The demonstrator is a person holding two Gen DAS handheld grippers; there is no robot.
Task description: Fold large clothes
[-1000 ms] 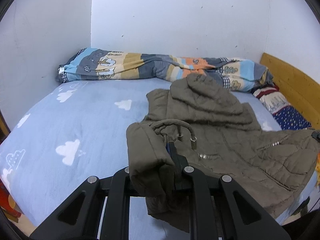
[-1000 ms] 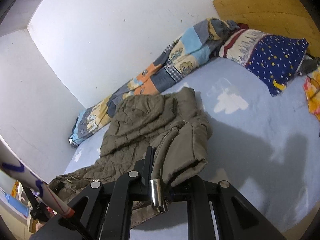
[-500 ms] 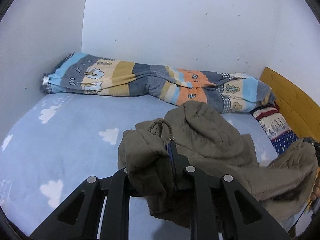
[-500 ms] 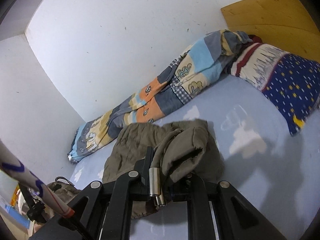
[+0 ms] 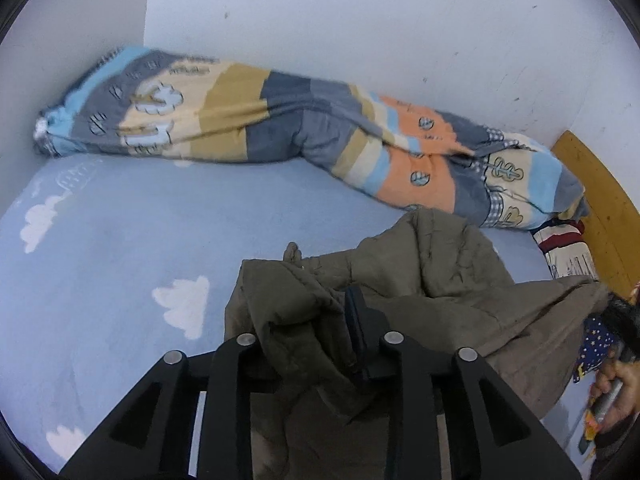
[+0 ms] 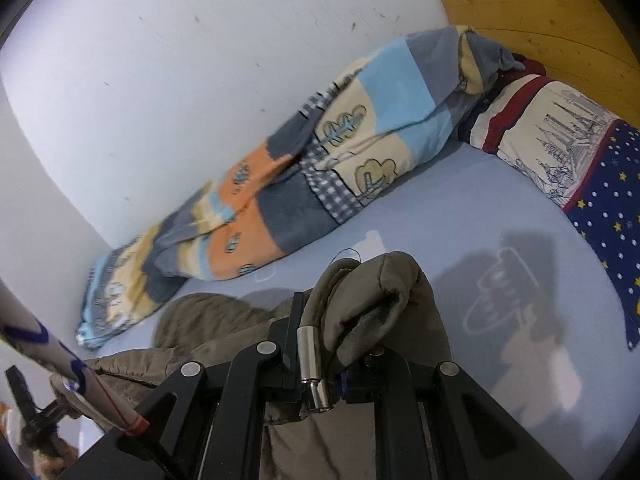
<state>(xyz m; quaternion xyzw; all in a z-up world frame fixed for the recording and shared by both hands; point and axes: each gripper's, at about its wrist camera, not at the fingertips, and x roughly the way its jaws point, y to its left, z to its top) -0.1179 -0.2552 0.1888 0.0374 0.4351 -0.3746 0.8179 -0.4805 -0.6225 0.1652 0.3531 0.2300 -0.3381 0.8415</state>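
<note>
Left wrist view, nearest: left gripper (image 5: 312, 320), jaws just been opening, now parted a little, olive fabric of the padded jacket (image 5: 440, 280) bunched between them, pads no longer seen to press it. Right wrist view, nearest: right gripper (image 6: 320, 352), jaws nearly closed, clamped on a rolled hem of the jacket (image 6: 380, 292) with a metal cord end (image 6: 314, 364) hanging beside. Change over the last second: held edge carried across from the near side toward the striped quilt (image 5: 280, 120); garment formerly spread flat on the bed (image 5: 120, 240), now doubled over itself and lying near the quilt. Judged meaning: first fold laid, left side apparently being released, right side not yet let go. Farther: quilt along the wall, starred pillow (image 6: 600, 184) by the wooden headboard (image 6: 540, 20). Containers: none in view.
</note>
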